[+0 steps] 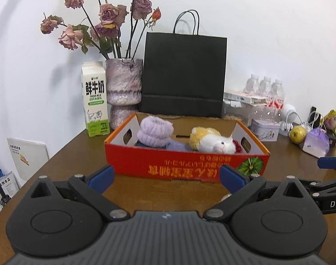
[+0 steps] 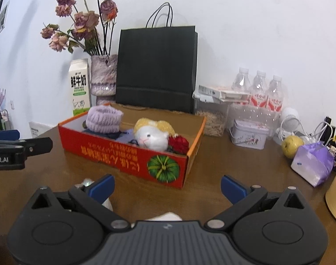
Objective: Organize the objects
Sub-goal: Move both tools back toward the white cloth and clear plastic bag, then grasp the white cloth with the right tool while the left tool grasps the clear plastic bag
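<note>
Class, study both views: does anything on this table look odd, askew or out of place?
Yes. The red cardboard box sits with its printed lettering upside down, and the roses in the vase behind it are wilted and drooping.

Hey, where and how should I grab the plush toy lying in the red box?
Grip the plush toy across its soft body, coming straight down from above. It lies on its side in the red cardboard box, whose walls block any sideways approach. A red item sits close against its face, so close the fingers over the yellow back half instead.
</note>
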`<act>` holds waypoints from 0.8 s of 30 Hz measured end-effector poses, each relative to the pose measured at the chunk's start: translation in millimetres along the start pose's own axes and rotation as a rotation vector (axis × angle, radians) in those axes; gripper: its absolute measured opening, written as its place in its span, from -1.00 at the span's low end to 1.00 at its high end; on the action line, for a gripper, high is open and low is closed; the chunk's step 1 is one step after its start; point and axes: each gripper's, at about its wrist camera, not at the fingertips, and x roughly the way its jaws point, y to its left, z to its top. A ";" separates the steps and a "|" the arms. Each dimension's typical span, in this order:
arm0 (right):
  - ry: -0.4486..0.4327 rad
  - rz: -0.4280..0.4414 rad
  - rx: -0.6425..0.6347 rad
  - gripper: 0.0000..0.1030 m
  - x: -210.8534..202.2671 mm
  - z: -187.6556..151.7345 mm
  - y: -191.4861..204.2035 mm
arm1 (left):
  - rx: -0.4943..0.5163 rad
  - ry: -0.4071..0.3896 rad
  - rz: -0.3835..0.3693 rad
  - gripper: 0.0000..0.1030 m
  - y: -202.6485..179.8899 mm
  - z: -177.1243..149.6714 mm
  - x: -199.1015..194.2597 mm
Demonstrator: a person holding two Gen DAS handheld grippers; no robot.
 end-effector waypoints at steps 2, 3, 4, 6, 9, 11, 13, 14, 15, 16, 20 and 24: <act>0.015 0.004 -0.008 1.00 -0.8 -5.9 0.0 | 0.006 0.010 -0.001 1.00 -1.3 -5.7 -2.6; 0.023 0.006 -0.013 1.00 -1.1 -8.9 0.2 | 0.007 0.015 -0.001 1.00 -1.8 -8.5 -3.9; 0.031 0.008 -0.018 1.00 -1.4 -11.9 0.6 | 0.009 0.021 -0.002 1.00 -1.9 -11.0 -4.8; 0.047 0.014 -0.030 1.00 -1.8 -17.9 2.1 | 0.010 0.031 -0.002 1.00 -1.9 -16.0 -6.6; 0.068 0.022 -0.047 1.00 -2.6 -26.2 4.4 | 0.009 0.045 -0.002 1.00 -1.4 -22.6 -8.7; 0.084 0.030 -0.057 1.00 -2.9 -31.7 5.6 | 0.010 0.054 -0.006 1.00 -1.3 -26.8 -9.8; 0.097 0.037 -0.066 1.00 -3.6 -37.0 6.8 | 0.013 0.066 -0.013 1.00 -1.0 -31.4 -10.8; 0.104 0.041 -0.071 1.00 -3.8 -39.6 7.2 | 0.017 0.074 -0.018 1.00 -1.2 -34.2 -11.6; 0.112 0.046 -0.075 1.00 -3.9 -42.6 7.9 | 0.022 0.081 -0.022 1.00 -1.5 -36.3 -12.0; 0.120 0.050 -0.078 1.00 -4.1 -45.1 8.3 | 0.028 0.090 -0.027 1.00 -1.9 -38.7 -12.4; 0.150 0.069 -0.089 1.00 -1.4 -54.2 8.9 | 0.043 0.118 -0.062 1.00 0.2 -47.8 -16.4; 0.166 0.091 -0.084 1.00 4.4 -57.1 7.6 | 0.037 0.140 -0.079 1.00 6.8 -52.7 -16.4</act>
